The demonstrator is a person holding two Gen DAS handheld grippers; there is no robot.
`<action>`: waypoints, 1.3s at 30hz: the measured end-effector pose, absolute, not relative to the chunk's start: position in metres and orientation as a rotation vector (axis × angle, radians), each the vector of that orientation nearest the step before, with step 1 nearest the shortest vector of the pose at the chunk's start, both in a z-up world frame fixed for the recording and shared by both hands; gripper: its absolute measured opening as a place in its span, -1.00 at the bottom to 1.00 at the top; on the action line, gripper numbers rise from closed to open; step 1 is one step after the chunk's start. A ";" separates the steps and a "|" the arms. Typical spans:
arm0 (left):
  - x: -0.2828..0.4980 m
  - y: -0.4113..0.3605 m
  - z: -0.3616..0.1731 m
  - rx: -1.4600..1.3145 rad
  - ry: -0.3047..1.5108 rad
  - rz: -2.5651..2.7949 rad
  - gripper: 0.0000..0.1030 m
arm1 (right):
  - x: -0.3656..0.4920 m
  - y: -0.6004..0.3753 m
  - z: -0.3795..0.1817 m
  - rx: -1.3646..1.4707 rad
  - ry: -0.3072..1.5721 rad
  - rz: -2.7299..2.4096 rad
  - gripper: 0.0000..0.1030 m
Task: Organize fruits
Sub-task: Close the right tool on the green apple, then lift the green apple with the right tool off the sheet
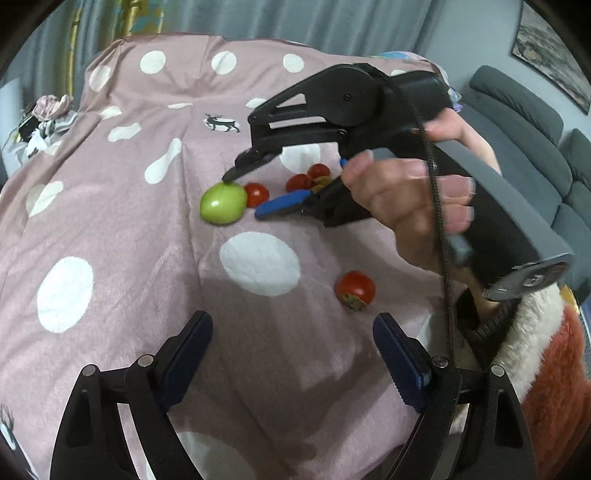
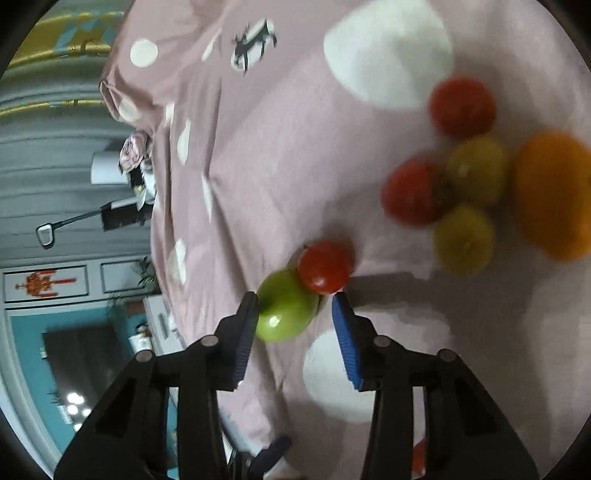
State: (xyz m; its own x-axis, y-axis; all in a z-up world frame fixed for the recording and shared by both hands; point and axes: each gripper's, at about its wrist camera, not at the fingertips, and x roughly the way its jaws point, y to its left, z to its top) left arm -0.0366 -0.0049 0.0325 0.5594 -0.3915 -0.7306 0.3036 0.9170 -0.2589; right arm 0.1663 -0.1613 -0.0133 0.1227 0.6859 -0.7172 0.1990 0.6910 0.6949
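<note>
A: Both grippers are black, right?
B: Yes. The left gripper (image 1: 291,354) has blue pads and silver screws; the right gripper (image 1: 242,195) has a grey handle and black cable.
A: The sleeve (image 1: 546,350)?
B: Fluffy white and orange.

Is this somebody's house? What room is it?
Probably a living room at home. The fruit lies on a pink cotton cloth with white dots and a reindeer print, a grey padded sofa stands behind it, and grey curtains and a framed picture line the wall.
</note>
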 end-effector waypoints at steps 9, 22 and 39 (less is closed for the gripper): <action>-0.033 0.002 0.034 -0.192 0.901 -0.445 0.72 | 0.171 -0.135 -0.021 0.740 1.463 0.483 -0.25; -0.024 -0.003 0.031 -0.182 0.882 -0.375 0.72 | 0.142 -0.186 -0.005 0.632 1.368 0.477 -0.25; 0.004 -0.031 0.018 -0.165 0.894 -0.275 0.59 | 0.102 -0.194 -0.018 0.549 1.380 0.582 -0.24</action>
State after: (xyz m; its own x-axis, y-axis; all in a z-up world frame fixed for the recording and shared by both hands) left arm 0.0042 -0.0313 0.0177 0.5942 -0.3042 -0.7446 0.1672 0.9522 -0.2556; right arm 0.1017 -0.1944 -0.0176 0.0970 0.6699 -0.7361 -0.0594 0.7422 0.6676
